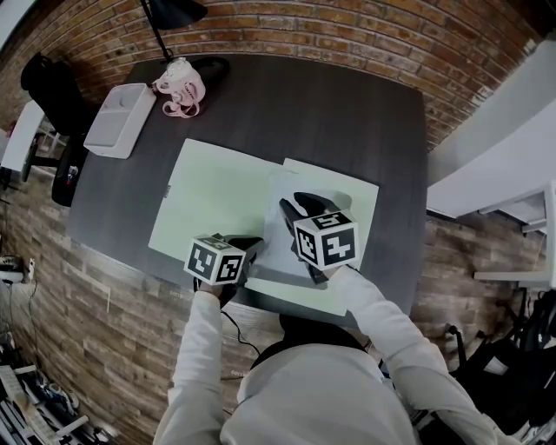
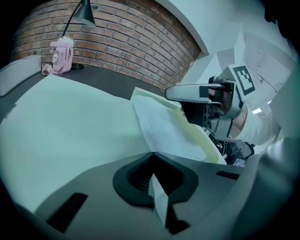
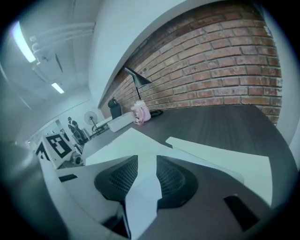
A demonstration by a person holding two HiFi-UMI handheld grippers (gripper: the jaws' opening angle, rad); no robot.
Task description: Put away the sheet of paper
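Observation:
A pale green folder lies open on the dark table. Over its right half a white sheet of paper is lifted off the surface and curves upward. My left gripper is at the folder's front edge, shut on the sheet's near corner; a white sliver shows between its pads. My right gripper is raised above the folder's right half and is shut on the sheet, which runs between its pads. In the left gripper view the sheet rises toward the right gripper.
At the table's far left are a pink toy telephone, a black desk lamp and a flat white box. A black chair stands beyond the left edge. A brick wall runs behind the table.

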